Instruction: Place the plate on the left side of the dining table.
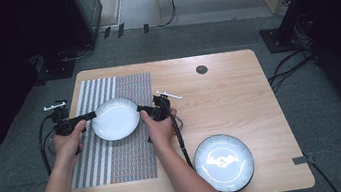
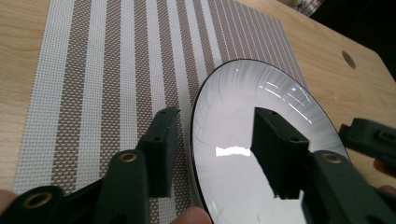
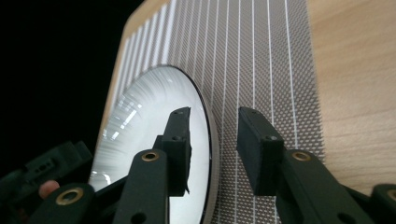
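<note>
White plate [image 1: 115,119] on striped placemat [image 1: 117,159], left gripper [image 1: 91,115] and right gripper [image 1: 142,109] spread astride its opposite rims, unclamped.

No text, label, brand, number or sign could be read anywhere in the three views (the glossy marks on the white plates were light reflections, not print). The striped woven placemat [image 1: 113,134], the pale wooden worktop [image 1: 230,102] and the black gripper bodies carried no legible marking.
</note>
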Available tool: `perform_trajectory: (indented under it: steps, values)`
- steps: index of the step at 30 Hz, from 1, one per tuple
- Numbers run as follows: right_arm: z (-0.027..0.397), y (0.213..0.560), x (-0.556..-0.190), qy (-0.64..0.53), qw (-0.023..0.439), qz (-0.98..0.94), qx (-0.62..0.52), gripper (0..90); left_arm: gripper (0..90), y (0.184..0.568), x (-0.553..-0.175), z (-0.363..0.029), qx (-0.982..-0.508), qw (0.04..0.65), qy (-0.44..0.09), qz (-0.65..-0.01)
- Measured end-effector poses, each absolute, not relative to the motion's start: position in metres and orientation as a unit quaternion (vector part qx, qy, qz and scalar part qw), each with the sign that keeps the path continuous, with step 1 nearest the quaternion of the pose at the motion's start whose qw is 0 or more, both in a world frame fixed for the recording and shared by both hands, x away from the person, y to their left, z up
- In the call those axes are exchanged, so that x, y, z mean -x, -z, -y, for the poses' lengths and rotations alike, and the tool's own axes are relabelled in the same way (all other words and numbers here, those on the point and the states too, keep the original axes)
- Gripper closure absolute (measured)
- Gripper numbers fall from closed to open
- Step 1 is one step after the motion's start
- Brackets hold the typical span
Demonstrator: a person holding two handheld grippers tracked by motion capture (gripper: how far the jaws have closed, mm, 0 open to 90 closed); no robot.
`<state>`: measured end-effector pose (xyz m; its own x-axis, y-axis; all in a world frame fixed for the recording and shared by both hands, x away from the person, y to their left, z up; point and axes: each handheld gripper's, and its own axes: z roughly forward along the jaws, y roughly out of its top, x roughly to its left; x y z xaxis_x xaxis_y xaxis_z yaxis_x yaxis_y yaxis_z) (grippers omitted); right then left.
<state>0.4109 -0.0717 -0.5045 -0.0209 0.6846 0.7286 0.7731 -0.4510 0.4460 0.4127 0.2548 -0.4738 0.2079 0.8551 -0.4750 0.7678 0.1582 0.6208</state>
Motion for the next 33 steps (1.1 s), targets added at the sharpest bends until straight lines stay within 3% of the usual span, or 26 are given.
perform_trajectory:
  steps: [3, 6, 7, 10, 13, 20, 33]
  values:
    - [0.076, 0.496, -0.406, 0.495, 0.017, 0.530, 0.689, 59.6, 32.8, 0.469, -0.407, -0.254, -0.664, 0.406, -0.066, -0.624]
    - [0.075, 0.487, -0.400, 0.514, 0.018, 0.539, 0.667, 57.3, 19.9, 0.467, -0.402, -0.251, -0.671, 0.390, -0.081, -0.626]
    - [0.074, 0.485, -0.398, 0.518, 0.008, 0.546, 0.658, 54.7, 19.0, 0.465, -0.400, -0.250, -0.669, 0.388, -0.084, -0.629]
    - [0.069, 0.473, -0.390, 0.513, -0.042, 0.580, 0.632, 54.6, 18.4, 0.461, -0.393, -0.248, -0.667, 0.395, -0.091, -0.625]
    - [0.068, 0.465, -0.384, 0.514, -0.035, 0.588, 0.624, 53.4, 17.8, 0.457, -0.387, -0.246, -0.670, 0.396, -0.102, -0.619]
    - [0.077, 0.429, -0.357, 0.524, -0.054, 0.626, 0.575, 34.5, 17.0, 0.441, -0.364, -0.241, -0.679, 0.410, -0.118, -0.598]
    - [0.127, 0.388, -0.315, 0.531, -0.079, 0.646, 0.542, 29.9, 13.7, 0.418, -0.329, -0.227, -0.684, 0.446, -0.134, -0.562]
